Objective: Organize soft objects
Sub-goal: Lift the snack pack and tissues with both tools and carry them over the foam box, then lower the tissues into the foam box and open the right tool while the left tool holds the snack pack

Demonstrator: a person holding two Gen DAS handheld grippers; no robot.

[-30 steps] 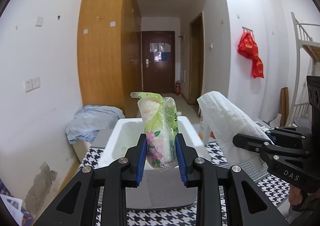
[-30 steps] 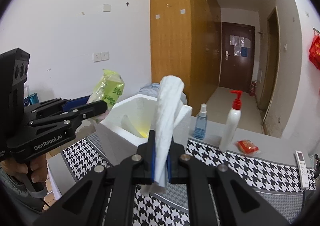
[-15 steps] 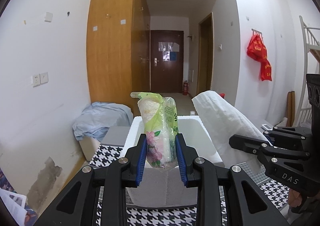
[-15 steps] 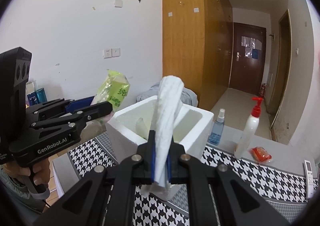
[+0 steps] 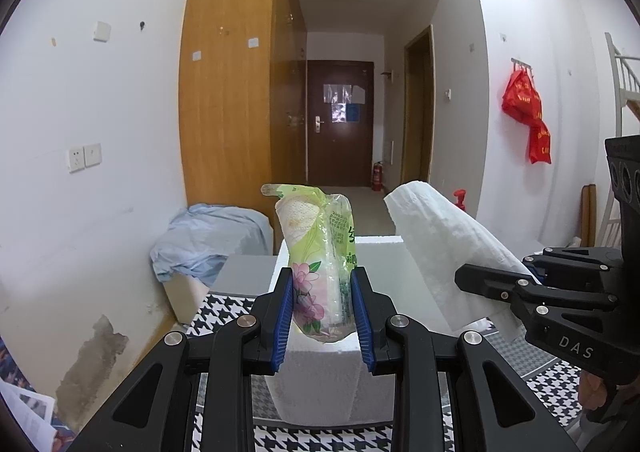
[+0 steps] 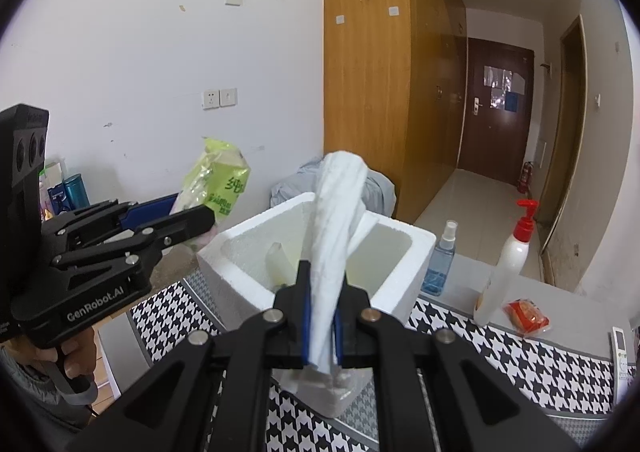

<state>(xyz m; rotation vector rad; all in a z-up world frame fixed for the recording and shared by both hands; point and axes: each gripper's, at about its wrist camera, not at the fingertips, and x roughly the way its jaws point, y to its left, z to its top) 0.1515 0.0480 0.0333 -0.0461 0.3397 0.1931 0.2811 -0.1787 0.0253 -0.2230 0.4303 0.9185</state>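
My left gripper (image 5: 322, 312) is shut on a green tissue pack (image 5: 320, 260) with a flower print, held upright in front of a white foam box (image 5: 332, 376). In the right wrist view the left gripper (image 6: 192, 218) holds the tissue pack (image 6: 218, 182) left of the foam box (image 6: 248, 276). My right gripper (image 6: 322, 326) is shut on a white towel (image 6: 334, 224), held upright over the near side of the box. The towel (image 5: 444, 244) and right gripper (image 5: 496, 288) show at the right of the left wrist view.
The box stands on a houndstooth cloth (image 6: 500, 352). Right of it are a blue spray bottle (image 6: 440, 260), a white pump bottle (image 6: 508, 264), a red packet (image 6: 526, 316) and a remote (image 6: 622, 344). A blue bundle of fabric (image 5: 204, 236) lies behind the box.
Both grippers have risen and moved closer to the foam box, each keeping its hold. The box now sits lower and larger in both views.
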